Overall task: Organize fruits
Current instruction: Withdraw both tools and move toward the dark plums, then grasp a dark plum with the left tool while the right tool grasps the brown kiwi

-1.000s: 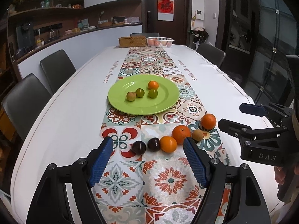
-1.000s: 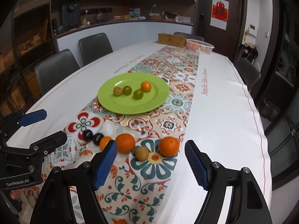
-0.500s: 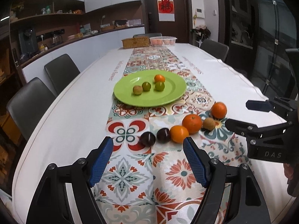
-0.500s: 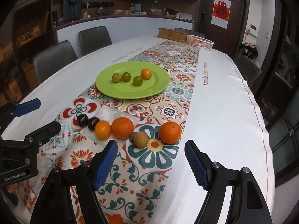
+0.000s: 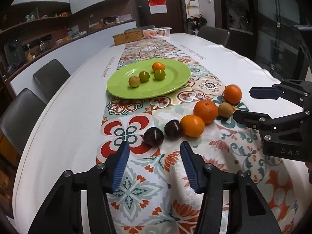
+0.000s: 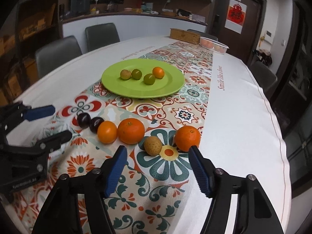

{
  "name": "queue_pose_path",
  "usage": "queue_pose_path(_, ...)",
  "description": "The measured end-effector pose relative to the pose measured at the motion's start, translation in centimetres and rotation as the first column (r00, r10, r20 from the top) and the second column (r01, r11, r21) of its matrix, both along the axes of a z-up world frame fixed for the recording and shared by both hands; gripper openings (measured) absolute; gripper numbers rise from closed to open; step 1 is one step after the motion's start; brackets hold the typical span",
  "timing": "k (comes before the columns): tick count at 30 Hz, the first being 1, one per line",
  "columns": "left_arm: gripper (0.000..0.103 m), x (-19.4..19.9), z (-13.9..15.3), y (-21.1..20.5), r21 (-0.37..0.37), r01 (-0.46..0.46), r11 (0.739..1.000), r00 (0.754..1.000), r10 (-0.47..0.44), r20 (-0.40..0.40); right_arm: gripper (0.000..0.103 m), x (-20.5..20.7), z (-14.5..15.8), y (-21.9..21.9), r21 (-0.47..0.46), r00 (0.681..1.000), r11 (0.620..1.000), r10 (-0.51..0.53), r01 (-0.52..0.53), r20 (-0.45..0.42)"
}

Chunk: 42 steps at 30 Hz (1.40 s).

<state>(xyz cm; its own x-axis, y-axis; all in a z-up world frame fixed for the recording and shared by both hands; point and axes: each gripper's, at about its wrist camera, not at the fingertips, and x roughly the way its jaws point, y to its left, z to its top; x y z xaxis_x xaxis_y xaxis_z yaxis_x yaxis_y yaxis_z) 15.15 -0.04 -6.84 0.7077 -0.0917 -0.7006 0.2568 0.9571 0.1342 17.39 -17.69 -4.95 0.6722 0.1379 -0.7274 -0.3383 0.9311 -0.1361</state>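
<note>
Patterned surface (image 5: pixel 136 191): my left fingers (image 5: pixel 154 167) spread wide, empty, plum (image 5: pixel 153 136) at twelve o'clock; right fingers (image 6: pixel 159 170) wide, empty, facing kiwi (image 6: pixel 153 145).

A long table (image 5: pixel 64 105) under a white cloth carried a patterned runner (image 5: pixel 195 89). On the runner sat a green plate (image 5: pixel 175 80); nearer than the plate lay two plums (image 5: pixel 153 136), three oranges (image 5: pixel 192 125) and a kiwi (image 5: pixel 225 109). Beyond the plate stood a wicker box (image 5: pixel 127 38) and a white basket (image 5: pixel 157 32).

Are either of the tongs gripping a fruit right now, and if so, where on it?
No, nothing is held. The left tongs are open short of the dark plum; the right tongs are open just short of the kiwi.
</note>
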Motion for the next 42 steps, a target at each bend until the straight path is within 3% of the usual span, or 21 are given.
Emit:
queue_pose_path(12,0.045,2.2,-1.3,0.6,-0.022,0.032,0.999,0.997,-0.033,-0.071,0.045,1.3,-1.4,0.8,-0.008,0.999,1.0,0.009,-0.009,-0.037)
queue_pose_path(20,0.045,3.2,-2.0,0.6,-0.027,0.042,0.999,0.993,-0.044,-0.11,0.041,2.4,-2.3,0.5,0.02,0.996,1.0,-0.013,0.015,-0.088)
queue_pose_path(36,0.029,4.4,-2.2,1.0,-0.079,0.02,0.997,0.989,-0.031,-0.144,0.032,3.8,-3.2,0.2,0.067,0.99,0.997,-0.032,0.041,-0.134)
queue_pose_path(38,0.029,4.4,-2.2,0.9,-0.08,0.01,0.997,0.99,-0.022,-0.138,0.027,3.8,-3.1,0.3,0.071,0.991,0.997,-0.029,0.039,-0.133)
queue_pose_path(42,0.028,4.2,-2.1,0.9,-0.083,-0.002,0.997,0.99,-0.009,-0.139,0.027,3.7,-3.1,0.1,0.081,0.99,0.996,-0.025,0.036,-0.136)
